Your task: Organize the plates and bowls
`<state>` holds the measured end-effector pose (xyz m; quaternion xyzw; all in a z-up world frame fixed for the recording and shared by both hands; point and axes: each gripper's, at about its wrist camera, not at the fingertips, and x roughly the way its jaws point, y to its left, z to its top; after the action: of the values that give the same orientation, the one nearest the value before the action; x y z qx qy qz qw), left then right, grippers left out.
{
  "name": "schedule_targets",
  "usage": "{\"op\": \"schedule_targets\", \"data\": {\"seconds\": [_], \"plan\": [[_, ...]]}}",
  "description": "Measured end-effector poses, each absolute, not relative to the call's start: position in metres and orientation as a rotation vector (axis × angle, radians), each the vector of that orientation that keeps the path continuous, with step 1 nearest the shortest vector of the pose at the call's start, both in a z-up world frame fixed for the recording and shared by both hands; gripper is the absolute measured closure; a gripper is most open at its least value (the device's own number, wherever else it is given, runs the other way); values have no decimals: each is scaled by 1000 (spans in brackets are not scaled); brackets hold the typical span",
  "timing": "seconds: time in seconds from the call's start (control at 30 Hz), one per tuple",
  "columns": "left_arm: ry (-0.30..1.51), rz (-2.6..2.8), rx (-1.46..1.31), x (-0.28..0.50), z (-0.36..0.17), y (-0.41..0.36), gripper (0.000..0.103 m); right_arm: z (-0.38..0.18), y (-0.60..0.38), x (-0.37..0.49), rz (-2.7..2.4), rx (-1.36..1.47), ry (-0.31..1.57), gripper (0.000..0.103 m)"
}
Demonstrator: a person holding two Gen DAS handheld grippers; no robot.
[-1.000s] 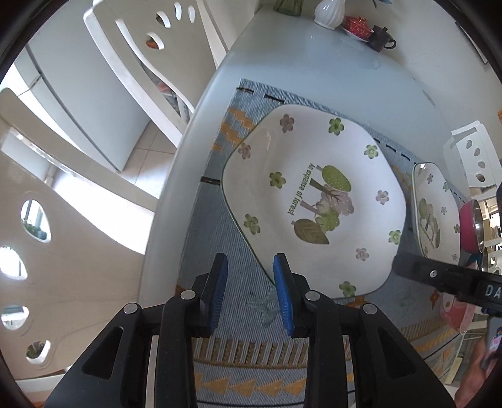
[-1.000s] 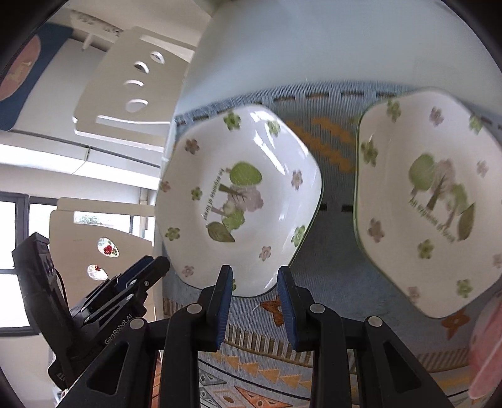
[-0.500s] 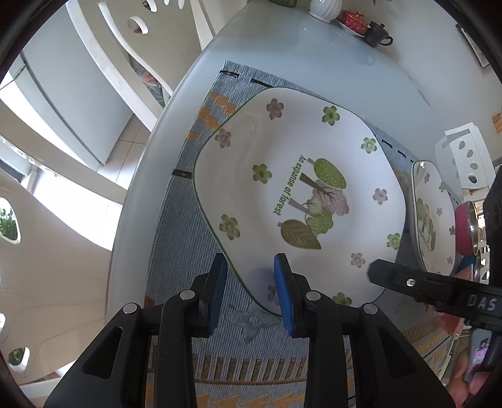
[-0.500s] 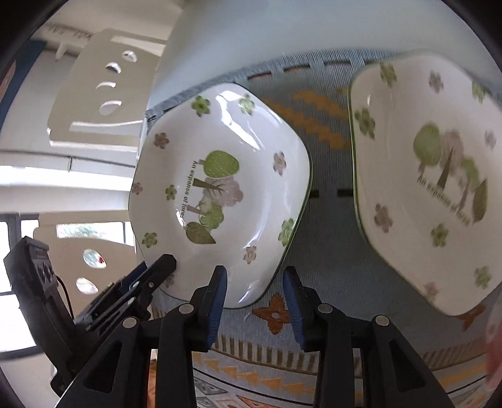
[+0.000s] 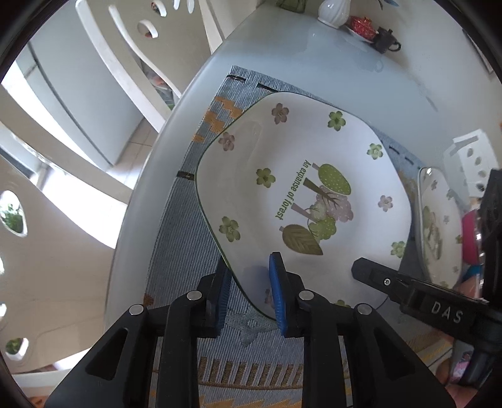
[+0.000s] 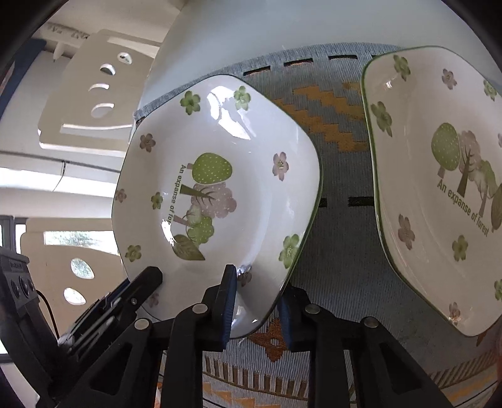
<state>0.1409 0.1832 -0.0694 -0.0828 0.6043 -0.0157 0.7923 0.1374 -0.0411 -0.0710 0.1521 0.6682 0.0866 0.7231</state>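
A white square plate [image 5: 301,194] with green and pink flowers and a tree print lies on a blue-grey woven mat [image 5: 185,244]. My left gripper [image 5: 249,292] straddles its near rim, one blue pad under the edge and one above, still open. My right gripper [image 6: 255,306] straddles the same plate [image 6: 219,201] at its near right corner, jaws open around the rim. A second matching plate [image 6: 439,188] lies to the right on the mat; it shows edge-on in the left wrist view [image 5: 439,226].
The mat [image 6: 339,257] lies on a pale round table [image 5: 313,56]. A white vase [image 5: 334,12], a red dish [image 5: 360,26] and a black teapot [image 5: 384,40] stand at the far edge. White chairs [image 5: 125,62] stand around the table. A pink object [image 5: 469,238] sits far right.
Both grippers have moved forward onto the left plate: their pads now straddle its near rim, where before they were short of it.
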Motion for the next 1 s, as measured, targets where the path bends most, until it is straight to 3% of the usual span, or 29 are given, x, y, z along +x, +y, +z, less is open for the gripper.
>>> {"op": "schedule_targets", "data": {"seconds": [1.0], "plan": [[1323, -45, -136, 100, -67, 154, 80, -71, -39, 88, 226, 280, 1495, 78]]}}
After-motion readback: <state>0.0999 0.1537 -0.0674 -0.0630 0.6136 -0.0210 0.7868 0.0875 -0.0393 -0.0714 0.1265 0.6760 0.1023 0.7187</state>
